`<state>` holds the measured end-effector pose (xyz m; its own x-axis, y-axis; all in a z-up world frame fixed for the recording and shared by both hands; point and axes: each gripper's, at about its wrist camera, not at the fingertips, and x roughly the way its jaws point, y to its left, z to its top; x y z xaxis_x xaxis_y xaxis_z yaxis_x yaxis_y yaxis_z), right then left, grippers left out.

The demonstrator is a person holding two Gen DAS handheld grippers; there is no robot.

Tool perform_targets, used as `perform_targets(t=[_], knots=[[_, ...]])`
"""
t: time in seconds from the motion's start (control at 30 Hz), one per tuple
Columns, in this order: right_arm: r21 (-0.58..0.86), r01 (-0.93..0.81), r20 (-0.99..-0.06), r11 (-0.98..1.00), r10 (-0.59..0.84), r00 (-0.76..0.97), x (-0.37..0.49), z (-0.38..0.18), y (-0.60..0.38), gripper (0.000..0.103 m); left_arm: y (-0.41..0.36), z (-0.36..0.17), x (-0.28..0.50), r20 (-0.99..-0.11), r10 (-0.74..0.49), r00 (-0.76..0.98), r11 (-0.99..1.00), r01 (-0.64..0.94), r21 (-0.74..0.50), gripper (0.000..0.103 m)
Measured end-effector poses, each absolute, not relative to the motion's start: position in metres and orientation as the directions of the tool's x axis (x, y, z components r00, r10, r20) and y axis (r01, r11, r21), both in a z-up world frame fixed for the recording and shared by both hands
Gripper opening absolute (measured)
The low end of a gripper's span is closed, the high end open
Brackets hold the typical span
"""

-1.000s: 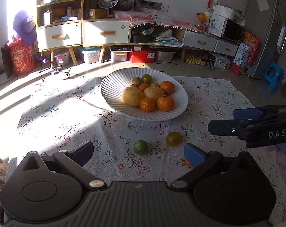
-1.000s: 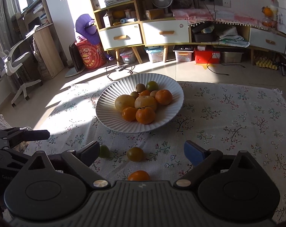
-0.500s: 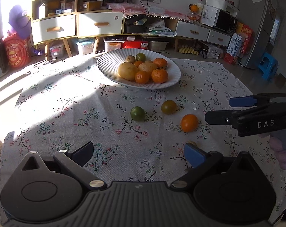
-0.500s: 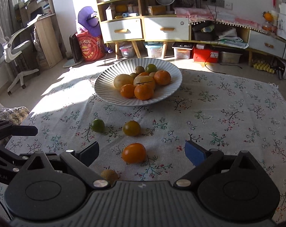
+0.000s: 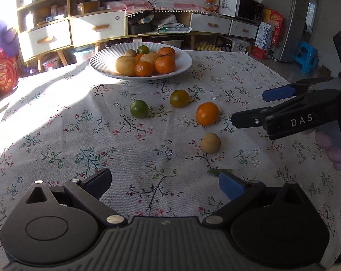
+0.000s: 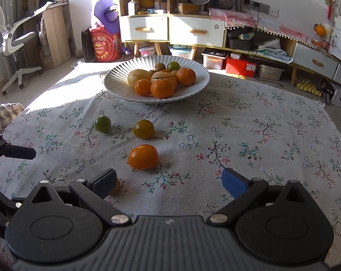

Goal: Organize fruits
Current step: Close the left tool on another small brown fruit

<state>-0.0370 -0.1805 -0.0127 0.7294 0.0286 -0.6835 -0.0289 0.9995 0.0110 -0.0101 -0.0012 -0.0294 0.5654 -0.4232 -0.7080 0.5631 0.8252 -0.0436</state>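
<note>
Left gripper (image 5: 163,181) hangs wide open above the floral tablecloth (image 5: 57,122). 4 loose fruits ahead: green one (image 5: 139,108), olive one (image 5: 179,98), orange one (image 5: 207,113), tan one (image 5: 210,143). Right gripper (image 5: 247,107) open beside the orange.

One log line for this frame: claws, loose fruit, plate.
left claw open, empty | right claw open, empty | four fruits loose on tablecloth | white plate holds fruit pile

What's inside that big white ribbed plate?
The plate holds piled fruit: oranges, a yellowish fruit, a green one. Whatever lies beneath the pile is hidden.
</note>
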Motion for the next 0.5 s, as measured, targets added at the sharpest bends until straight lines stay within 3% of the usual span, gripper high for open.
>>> perform_targets(t=[0.5], knots=[[0.002,-0.021,-0.695,1.0,0.017,0.718,-0.038,-0.017,-0.189,0.1,-0.044,-0.041,-0.001,-0.677,-0.508,0.532,0.775,0.626,-0.09,0.056]])
